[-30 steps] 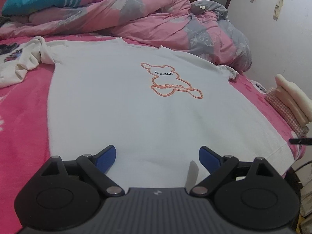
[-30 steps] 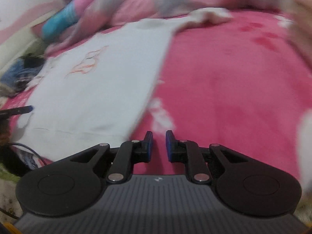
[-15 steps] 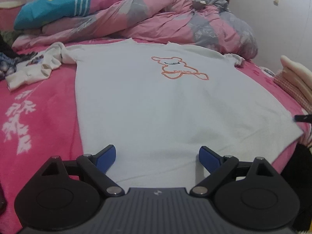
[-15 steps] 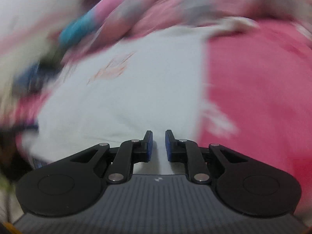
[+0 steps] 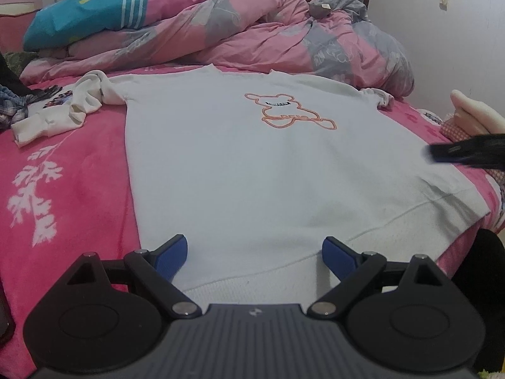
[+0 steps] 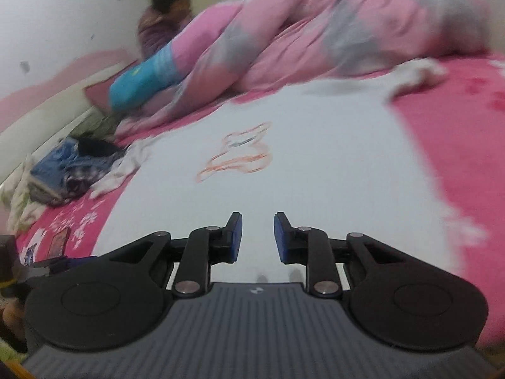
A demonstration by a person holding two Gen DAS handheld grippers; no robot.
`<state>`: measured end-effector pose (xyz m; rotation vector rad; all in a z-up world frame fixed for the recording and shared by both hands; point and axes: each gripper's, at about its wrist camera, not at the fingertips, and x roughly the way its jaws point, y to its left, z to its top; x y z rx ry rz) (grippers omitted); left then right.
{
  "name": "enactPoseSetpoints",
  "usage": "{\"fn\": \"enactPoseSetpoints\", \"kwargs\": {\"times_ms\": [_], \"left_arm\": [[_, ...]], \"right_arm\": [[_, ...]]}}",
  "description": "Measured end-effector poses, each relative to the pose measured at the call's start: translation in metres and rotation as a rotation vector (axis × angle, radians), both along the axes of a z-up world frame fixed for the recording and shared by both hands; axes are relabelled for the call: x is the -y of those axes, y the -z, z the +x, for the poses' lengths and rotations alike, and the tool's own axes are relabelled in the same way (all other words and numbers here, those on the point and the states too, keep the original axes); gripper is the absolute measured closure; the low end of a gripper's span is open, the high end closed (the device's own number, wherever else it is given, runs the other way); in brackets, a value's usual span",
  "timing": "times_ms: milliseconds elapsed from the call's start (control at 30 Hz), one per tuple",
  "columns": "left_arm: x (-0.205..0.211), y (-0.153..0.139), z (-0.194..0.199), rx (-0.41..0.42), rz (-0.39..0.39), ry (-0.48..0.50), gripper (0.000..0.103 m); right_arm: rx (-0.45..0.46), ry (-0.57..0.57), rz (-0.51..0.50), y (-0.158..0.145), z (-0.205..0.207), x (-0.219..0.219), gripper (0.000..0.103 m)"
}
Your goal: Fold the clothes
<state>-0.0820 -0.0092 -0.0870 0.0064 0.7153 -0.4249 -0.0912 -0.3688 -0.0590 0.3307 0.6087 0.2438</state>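
A white sweatshirt (image 5: pixel 252 170) with an orange bear outline (image 5: pixel 287 113) lies flat, front up, on the pink bed sheet (image 5: pixel 63 189). Its left sleeve (image 5: pixel 63 117) is bunched up; the right sleeve (image 5: pixel 380 98) is crumpled by the duvet. My left gripper (image 5: pixel 255 252) hangs wide open just above the ribbed hem, holding nothing. My right gripper (image 6: pixel 258 237) hovers over the lower part of the sweatshirt (image 6: pixel 315 173), its pads a narrow gap apart and nothing between them. In the left wrist view it shows as a dark blur (image 5: pixel 464 153) at the garment's right edge.
A pink and grey duvet (image 5: pixel 252 38) and a blue striped cushion (image 5: pixel 88 15) are heaped at the far side of the bed. Folded clothes (image 5: pixel 473 117) sit at the right edge. A dark pile of clothing (image 6: pixel 69 167) lies at the left. A person (image 6: pixel 167 15) sits by the far wall.
The left gripper drew back, so the hem now lies under its fingers. The right gripper swung from the pink sheet over onto the sweatshirt, and its pads parted slightly.
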Motion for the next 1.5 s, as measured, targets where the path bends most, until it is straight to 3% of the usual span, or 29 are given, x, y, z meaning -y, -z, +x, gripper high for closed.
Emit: {"fn": "enactPoseSetpoints", "kwargs": {"times_ms": [133,200,267,300,400,500,600,733,833,933,1067,1167,1267,1367,1400,1500], "left_arm": [[-0.004,0.002,0.002,-0.008,-0.024,0.009,0.007],[-0.005,0.004,0.003,-0.008,-0.033,0.015,0.005],[-0.002,0.005,0.004,-0.005,-0.026,0.026,0.002],[-0.001,0.005,0.004,-0.003,-0.015,0.032,0.002],[0.002,0.005,0.002,0.002,0.006,0.036,0.002],[0.003,0.004,0.001,0.0,0.006,0.022,0.002],[0.005,0.003,0.0,-0.003,0.016,0.019,0.002],[0.004,0.004,0.001,-0.001,0.013,0.023,0.002],[0.003,0.005,0.001,0.001,0.015,0.028,0.002],[0.004,0.006,0.001,0.006,0.02,0.035,0.002],[0.006,0.006,0.001,0.007,0.029,0.031,0.002],[0.008,0.005,0.002,0.001,0.041,0.028,0.002],[0.008,0.005,0.002,-0.001,0.042,0.025,0.002],[0.008,0.005,0.002,0.0,0.044,0.028,0.002],[0.007,0.005,0.002,0.0,0.045,0.031,0.002],[0.006,0.004,0.003,0.0,0.052,0.041,0.002]], "right_arm": [[-0.099,-0.073,-0.13,0.035,0.017,-0.053,0.078],[-0.038,-0.067,-0.196,0.037,-0.009,-0.065,0.075],[-0.044,-0.087,-0.205,0.032,-0.037,-0.063,0.07],[-0.06,-0.099,-0.196,0.028,-0.047,-0.061,0.059],[-0.111,-0.137,-0.17,0.013,-0.061,-0.057,0.057],[-0.035,-0.118,-0.176,-0.005,-0.043,-0.064,0.056],[0.04,-0.066,-0.191,-0.003,-0.007,-0.079,0.055],[0.013,-0.045,-0.239,0.023,0.021,-0.075,0.055],[-0.052,0.02,-0.14,0.04,0.002,-0.029,0.064],[-0.077,0.127,-0.05,0.03,-0.035,0.011,0.068],[-0.053,0.196,-0.1,0.008,-0.045,0.026,0.064],[0.025,0.1,-0.083,0.003,-0.013,0.006,0.064],[0.027,0.013,-0.148,0.016,0.031,-0.016,0.067],[-0.033,0.079,-0.232,0.034,0.041,0.004,0.072],[-0.042,0.102,-0.246,0.036,0.04,0.011,0.08],[-0.035,0.159,-0.248,0.028,0.025,0.03,0.08]]}}
